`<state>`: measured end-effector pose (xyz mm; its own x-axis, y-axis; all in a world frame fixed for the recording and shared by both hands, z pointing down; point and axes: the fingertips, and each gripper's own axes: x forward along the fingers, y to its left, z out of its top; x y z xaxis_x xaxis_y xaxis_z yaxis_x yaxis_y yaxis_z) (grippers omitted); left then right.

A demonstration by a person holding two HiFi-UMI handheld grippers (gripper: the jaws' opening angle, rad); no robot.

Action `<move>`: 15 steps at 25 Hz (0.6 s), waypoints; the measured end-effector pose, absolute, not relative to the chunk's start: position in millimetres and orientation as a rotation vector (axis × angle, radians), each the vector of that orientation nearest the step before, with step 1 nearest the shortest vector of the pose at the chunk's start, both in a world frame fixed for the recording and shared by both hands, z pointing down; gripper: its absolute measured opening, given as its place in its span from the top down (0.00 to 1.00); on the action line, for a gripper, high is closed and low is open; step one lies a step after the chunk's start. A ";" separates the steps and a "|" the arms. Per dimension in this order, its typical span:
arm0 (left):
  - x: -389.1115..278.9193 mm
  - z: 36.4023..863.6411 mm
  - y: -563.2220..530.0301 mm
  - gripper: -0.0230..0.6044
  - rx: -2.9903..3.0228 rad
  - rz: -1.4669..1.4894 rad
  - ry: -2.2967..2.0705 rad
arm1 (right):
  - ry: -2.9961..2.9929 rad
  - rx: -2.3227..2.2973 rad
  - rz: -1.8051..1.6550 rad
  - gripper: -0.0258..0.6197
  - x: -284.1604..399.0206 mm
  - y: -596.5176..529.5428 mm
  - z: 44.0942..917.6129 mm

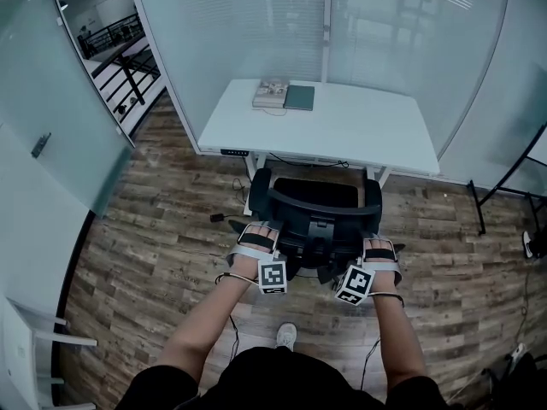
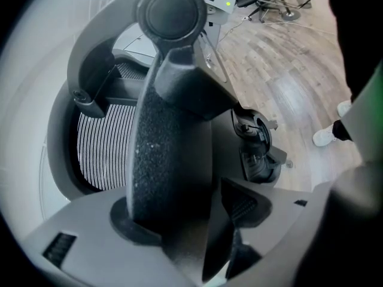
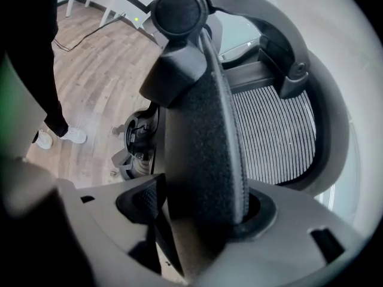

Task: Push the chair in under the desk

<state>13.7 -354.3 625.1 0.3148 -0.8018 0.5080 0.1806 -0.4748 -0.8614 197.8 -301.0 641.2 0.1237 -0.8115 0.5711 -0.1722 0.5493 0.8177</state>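
A black mesh-back office chair (image 1: 313, 196) stands with its seat partly under the white desk (image 1: 342, 126), its back toward me. My left gripper (image 1: 256, 239) is closed on the left side of the chair's back frame. My right gripper (image 1: 379, 250) is closed on the right side. In the left gripper view the thick black frame bar (image 2: 167, 142) runs up between the jaws of the left gripper (image 2: 197, 217), with the mesh (image 2: 105, 142) to its left. In the right gripper view the same kind of bar (image 3: 203, 142) fills the right gripper (image 3: 191, 217), with the mesh (image 3: 275, 136) to its right.
A stack of books (image 1: 285, 95) lies at the desk's far edge. A power strip (image 1: 235, 153) hangs under the desk, and a cable (image 1: 218, 218) trails on the wood floor. Glass partitions (image 1: 385, 24) stand behind the desk. A black stand leg (image 1: 479, 212) is at the right. My shoe (image 1: 286, 335) is behind the chair.
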 end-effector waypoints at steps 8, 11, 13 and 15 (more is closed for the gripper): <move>18.8 621.4 -391.5 0.47 -1.649 -1.293 0.573 | -1.402 0.942 -0.569 0.54 198.3 -334.1 636.4; 18.8 622.9 -401.9 0.47 -1.650 -1.293 0.566 | -1.397 0.952 -0.572 0.53 200.0 -345.5 639.8; 19.4 623.5 -408.0 0.46 -1.650 -1.291 0.561 | -1.386 0.959 -0.577 0.53 202.0 -351.8 639.5; 19.3 623.5 -414.7 0.46 -1.649 -1.290 0.556 | -1.382 0.963 -0.576 0.52 202.0 -358.1 638.1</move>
